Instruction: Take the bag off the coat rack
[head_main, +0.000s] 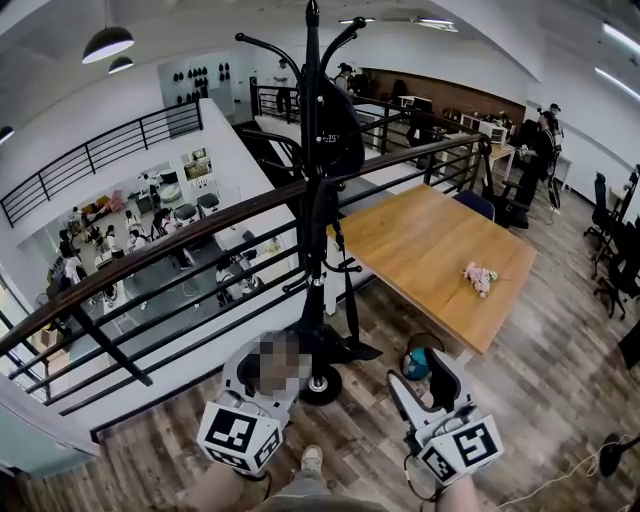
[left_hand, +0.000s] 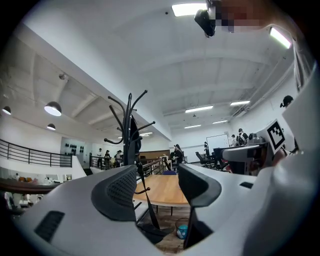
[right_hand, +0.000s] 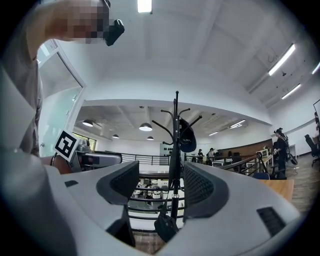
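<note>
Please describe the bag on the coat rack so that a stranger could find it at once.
Find the railing over the lower floor; a tall black coat rack stands just inside it, beside the wooden table. The bag is the dark rounded shape hanging high on the rack, the only bulky thing among its thin curved arms.

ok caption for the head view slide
left tongs and right tongs open, empty, low before the coat rack with the black bag

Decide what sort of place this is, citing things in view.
Probably an open-plan office on a mezzanine: a black railing overlooks people working below, and a wooden table and office chairs stand on this level.
</note>
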